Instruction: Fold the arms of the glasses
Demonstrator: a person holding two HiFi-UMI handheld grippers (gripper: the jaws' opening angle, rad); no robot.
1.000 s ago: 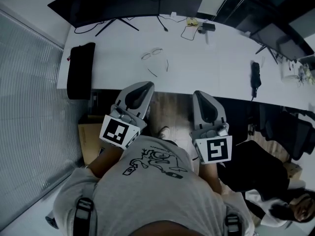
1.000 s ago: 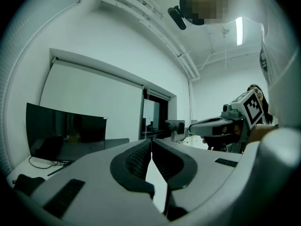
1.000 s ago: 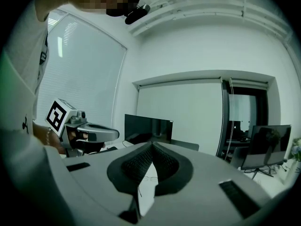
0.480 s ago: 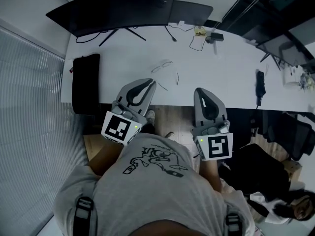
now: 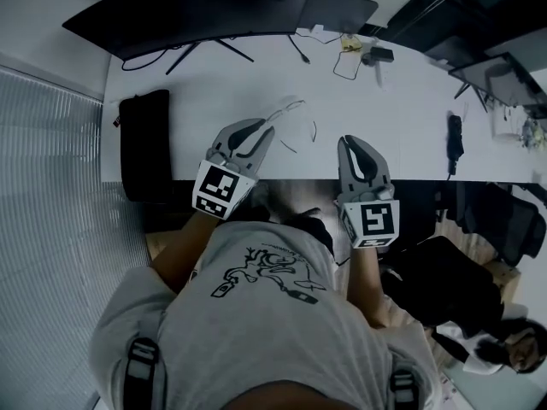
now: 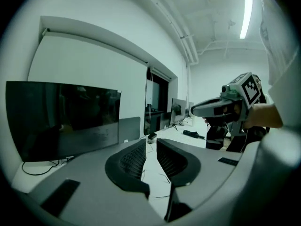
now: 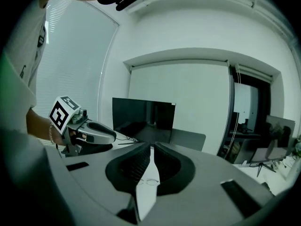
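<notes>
Your left tongs (image 5: 260,127) stand a narrow slit apart with nothing in them. Their tips are over the near edge of the desk (image 5: 402,109), just short of the glasses (image 5: 291,107). Your right tongs (image 5: 353,144) are all but together at the tips (they have just begun to part) and nothing is between them either. They sit to the right of the glasses, apart from them.

Count two tongs and one pair of glasses. The glasses lie on the white desk, a little beyond the tongs and between their lines, with both arms spread open. Through the gap of your right tongs you see the two lenses side by side on the desk surface.

Farther out, two dark screens stand at the back of the desk: one large monitor (image 5: 188,7) and one smaller panel (image 5: 338,11) beside it.

One black bag (image 5: 144,135) lies at the desk's left end, and whatever it holds does not show. One slim black object (image 5: 455,135) lies towards the right end. A looped cable (image 5: 346,65) with a few small items sits near the back edge.
</notes>
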